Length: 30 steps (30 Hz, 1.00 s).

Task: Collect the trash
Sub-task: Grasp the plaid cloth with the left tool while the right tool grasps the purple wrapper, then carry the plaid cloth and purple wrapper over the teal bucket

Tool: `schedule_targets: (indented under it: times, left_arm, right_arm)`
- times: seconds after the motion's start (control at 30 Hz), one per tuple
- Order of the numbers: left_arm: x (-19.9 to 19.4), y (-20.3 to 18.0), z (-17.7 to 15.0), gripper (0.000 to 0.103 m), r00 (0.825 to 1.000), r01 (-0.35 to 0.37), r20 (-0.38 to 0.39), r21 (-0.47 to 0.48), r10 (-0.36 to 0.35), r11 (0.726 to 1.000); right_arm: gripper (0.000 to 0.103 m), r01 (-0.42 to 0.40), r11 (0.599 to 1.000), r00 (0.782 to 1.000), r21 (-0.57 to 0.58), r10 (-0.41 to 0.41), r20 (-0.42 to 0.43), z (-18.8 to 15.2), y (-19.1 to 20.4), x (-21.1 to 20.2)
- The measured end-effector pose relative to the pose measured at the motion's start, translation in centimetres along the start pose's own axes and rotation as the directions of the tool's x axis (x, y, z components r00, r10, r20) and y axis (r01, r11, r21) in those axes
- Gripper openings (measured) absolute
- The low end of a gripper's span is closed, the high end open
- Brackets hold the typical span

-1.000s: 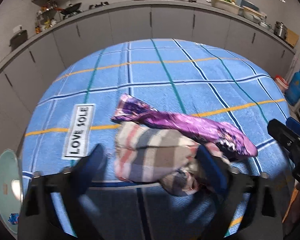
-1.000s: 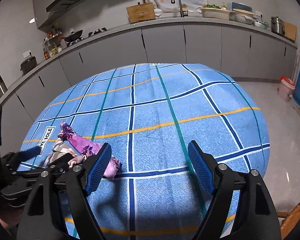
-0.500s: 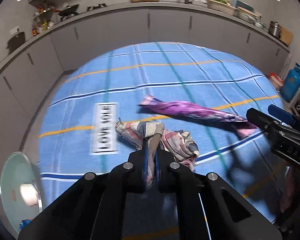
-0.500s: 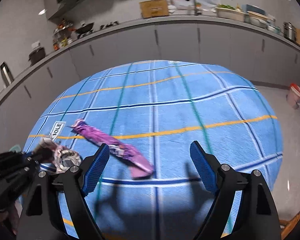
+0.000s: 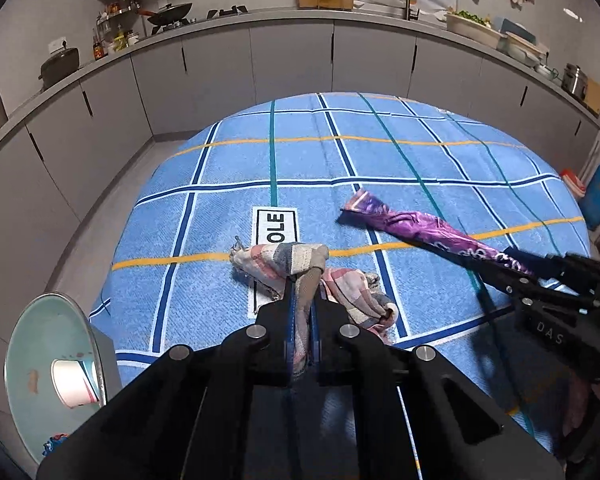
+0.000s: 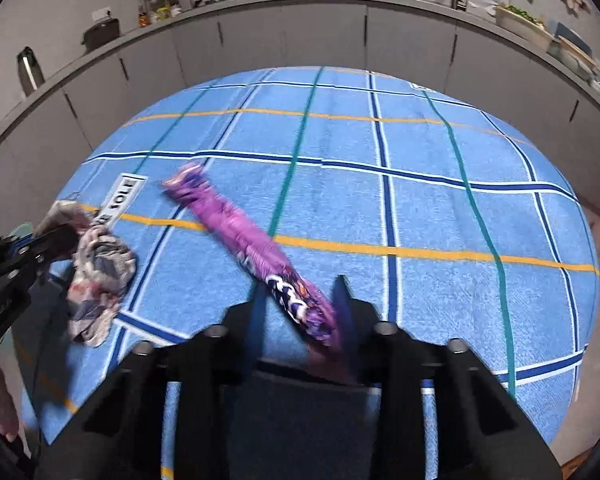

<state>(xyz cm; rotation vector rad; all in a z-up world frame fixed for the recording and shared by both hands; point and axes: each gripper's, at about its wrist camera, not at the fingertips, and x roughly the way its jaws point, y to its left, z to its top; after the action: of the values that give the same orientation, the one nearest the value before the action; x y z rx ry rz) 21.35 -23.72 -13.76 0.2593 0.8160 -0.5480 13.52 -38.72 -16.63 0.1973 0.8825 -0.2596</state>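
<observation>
Left claw (image 5: 302, 312) pitched downward over the desk (image 5: 236, 168), clamped tight on the checked cloth (image 5: 300, 264). Right claw (image 6: 300, 312) likewise angled down, jaws closing around the near end of the purple wrapper (image 6: 236, 236), which lay diagonally beyond.

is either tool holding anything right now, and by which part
The left tool is shut on a fold of the rag. The right tool is closing around the near end of the purple wrapper.

You can read "OLE" on the white label (image 5: 275, 227) sewn to the blue tablecloth (image 5: 380, 160), and "DAS" on the right gripper (image 5: 550, 332) body.
</observation>
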Motion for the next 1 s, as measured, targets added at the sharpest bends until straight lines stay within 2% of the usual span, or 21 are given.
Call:
schedule_targets:
  times: [0.07, 0.13, 0.5, 1.0]
  left_arm:
    - [-0.1, 0.1, 0.0, 0.006, 1.000, 0.006, 0.005, -0.005, -0.006, 1.000]
    - [-0.5, 0.2, 0.1, 0.006, 1.000, 0.013, 0.015, -0.009, -0.013, 1.000]
    - [-4.3, 0.9, 0.0, 0.006, 0.996, 0.008, 0.087, -0.024, -0.005, 1.000]
    - [-9.2, 4.2, -0.5, 0.006, 0.987, -0.034, 0.155, -0.079, 0.046, 0.996]
  right_arm:
    - [0.010, -0.006, 1.000, 1.000, -0.007, 0.006, 0.010, -0.3, 0.2, -0.5]
    - [0.008, -0.016, 1.000, 1.000, -0.014, 0.017, 0.025, -0.6, 0.5, -1.2]
    - [0.007, -0.092, 0.996, 0.982, -0.002, 0.092, 0.163, -0.7, 1.9, -6.5]
    - [0.007, -0.181, 0.981, 0.957, -0.076, 0.193, 0.214, 0.3, 6.9, -9.4]
